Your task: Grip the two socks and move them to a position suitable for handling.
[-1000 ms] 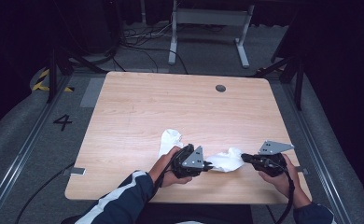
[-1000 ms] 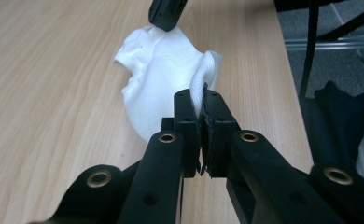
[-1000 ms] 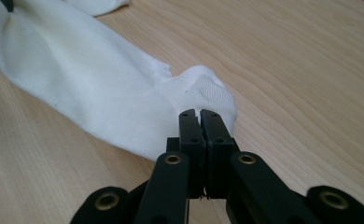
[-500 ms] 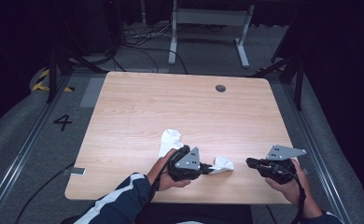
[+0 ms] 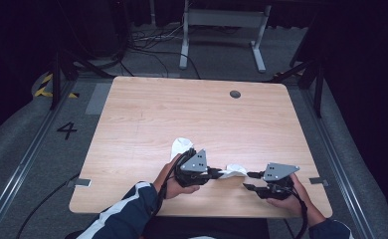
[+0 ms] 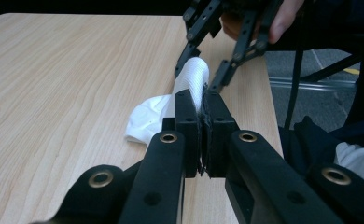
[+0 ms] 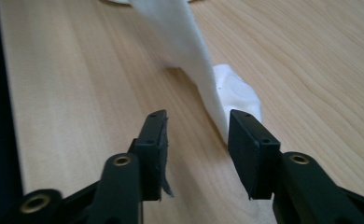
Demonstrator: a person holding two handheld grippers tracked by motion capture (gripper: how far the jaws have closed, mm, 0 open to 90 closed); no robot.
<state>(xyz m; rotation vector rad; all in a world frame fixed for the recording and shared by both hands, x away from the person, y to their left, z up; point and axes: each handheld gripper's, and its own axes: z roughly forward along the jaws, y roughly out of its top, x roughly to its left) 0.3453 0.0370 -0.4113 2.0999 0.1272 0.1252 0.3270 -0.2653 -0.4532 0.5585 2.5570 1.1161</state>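
Observation:
A white sock [image 5: 235, 170] lies near the table's front edge. My left gripper [image 5: 218, 173] is shut on one end of it; in the left gripper view the sock [image 6: 192, 77] rises from between the closed jaws of my left gripper [image 6: 199, 100]. My right gripper [image 5: 250, 181] stands open just right of the sock's free end. In the right gripper view the sock [image 7: 194, 60] hangs slantwise ahead of my right gripper [image 7: 196, 126], brushing the right-hand jaw. The left gripper view also shows my right gripper [image 6: 207, 70] spread on both sides of the sock's tip.
A second white sock [image 5: 181, 146] lies just behind the left hand. The wooden table [image 5: 182, 109] has a round cable hole [image 5: 235, 93] at the back right. Beyond the table stand a metal frame [image 5: 222, 20] and floor cables.
A second ago the sock was stretched between both grippers. The right gripper let it go and drew away to the right, then came back close to its free end. The sock has bunched shorter.

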